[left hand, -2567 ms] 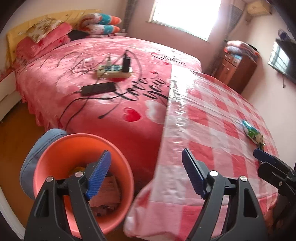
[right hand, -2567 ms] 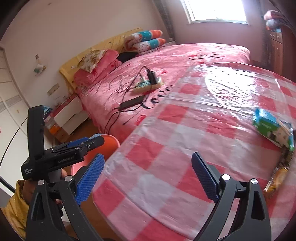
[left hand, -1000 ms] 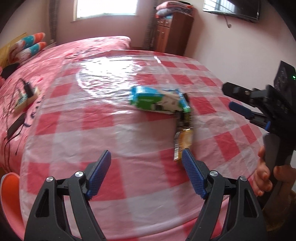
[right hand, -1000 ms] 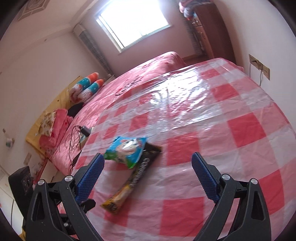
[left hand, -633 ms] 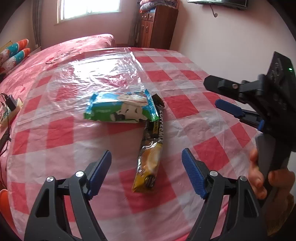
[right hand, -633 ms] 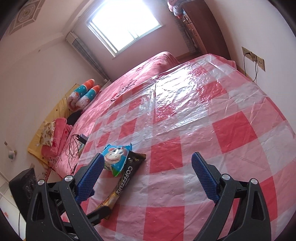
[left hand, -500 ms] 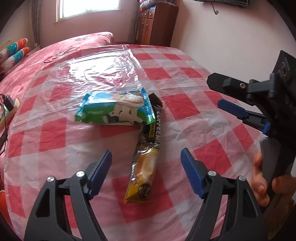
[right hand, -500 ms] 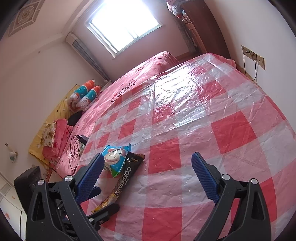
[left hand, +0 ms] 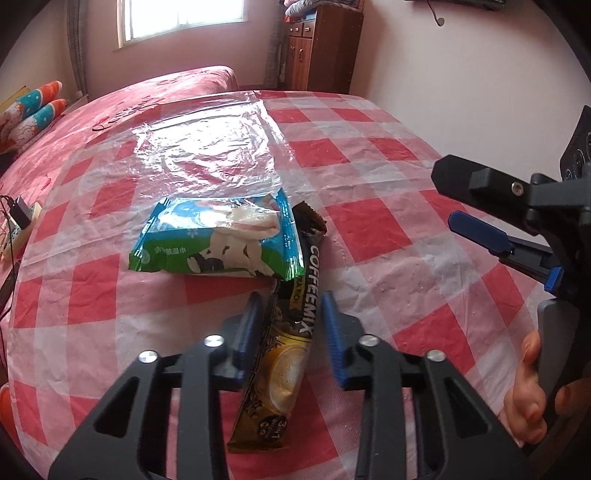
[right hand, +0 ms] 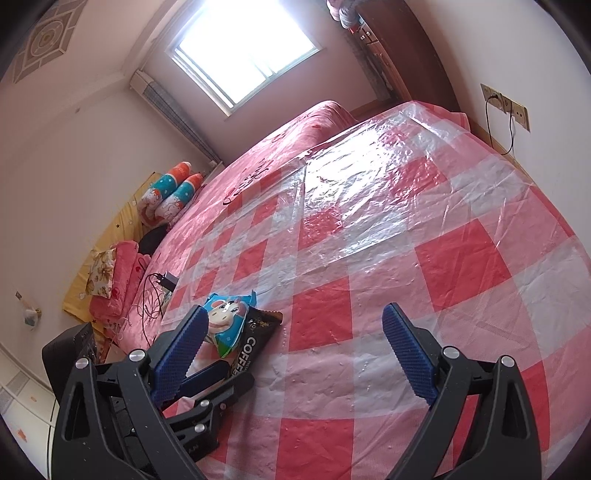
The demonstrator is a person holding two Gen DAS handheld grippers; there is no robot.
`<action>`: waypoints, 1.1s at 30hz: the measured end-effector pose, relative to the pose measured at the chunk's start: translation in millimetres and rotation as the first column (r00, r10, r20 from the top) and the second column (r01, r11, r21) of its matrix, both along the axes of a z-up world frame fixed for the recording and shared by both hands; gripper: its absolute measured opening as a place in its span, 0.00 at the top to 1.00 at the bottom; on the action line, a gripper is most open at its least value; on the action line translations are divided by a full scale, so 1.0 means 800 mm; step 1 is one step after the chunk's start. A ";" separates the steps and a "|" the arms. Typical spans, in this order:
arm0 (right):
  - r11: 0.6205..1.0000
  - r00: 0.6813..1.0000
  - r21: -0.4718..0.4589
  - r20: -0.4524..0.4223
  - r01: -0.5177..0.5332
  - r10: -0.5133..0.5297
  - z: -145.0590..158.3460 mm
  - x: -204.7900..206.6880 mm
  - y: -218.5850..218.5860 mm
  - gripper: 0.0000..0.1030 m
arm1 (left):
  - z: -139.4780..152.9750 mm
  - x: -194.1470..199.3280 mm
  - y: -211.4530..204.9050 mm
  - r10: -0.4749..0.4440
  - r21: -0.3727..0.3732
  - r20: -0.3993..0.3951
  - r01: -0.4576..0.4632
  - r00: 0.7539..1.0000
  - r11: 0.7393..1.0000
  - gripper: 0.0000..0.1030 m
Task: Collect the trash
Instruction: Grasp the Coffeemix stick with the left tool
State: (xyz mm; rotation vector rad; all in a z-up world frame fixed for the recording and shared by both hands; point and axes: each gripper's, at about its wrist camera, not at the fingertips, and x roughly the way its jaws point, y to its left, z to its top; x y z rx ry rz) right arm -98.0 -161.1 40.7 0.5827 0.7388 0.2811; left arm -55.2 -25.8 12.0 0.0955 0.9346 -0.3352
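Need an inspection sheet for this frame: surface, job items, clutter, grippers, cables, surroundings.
Surface: red-and-white checked plastic tablecloth, wrinkled and glossy.
Job's things: black-and-gold Coffeemix sachet; blue-and-green cow-print snack packet overlapping its far end.
Clutter: nothing seen.
Grippers: left gripper closing around the sachet, contact not clear; right gripper open, nothing between its fingers.
Cables: black charger leads on the pink bedspread; wall-socket cord.
Surroundings: window, brown wooden cabinet, pillows.
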 end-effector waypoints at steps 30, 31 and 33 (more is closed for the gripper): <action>0.969 0.981 -0.154 -0.010 -0.194 0.195 0.002 0.018 0.090 0.09 | 0.007 -0.052 0.104 0.038 -0.005 -0.046 -0.038 0.998 0.999 0.82; 0.963 0.977 -0.165 -0.015 -0.212 0.213 0.001 0.019 0.100 0.09 | 0.007 -0.053 0.107 0.036 -0.005 -0.047 -0.036 0.998 0.999 0.82; 0.955 0.970 -0.170 -0.021 -0.241 0.241 0.001 0.023 0.114 0.09 | 0.006 -0.052 0.110 0.017 -0.002 -0.046 -0.017 0.999 1.000 0.78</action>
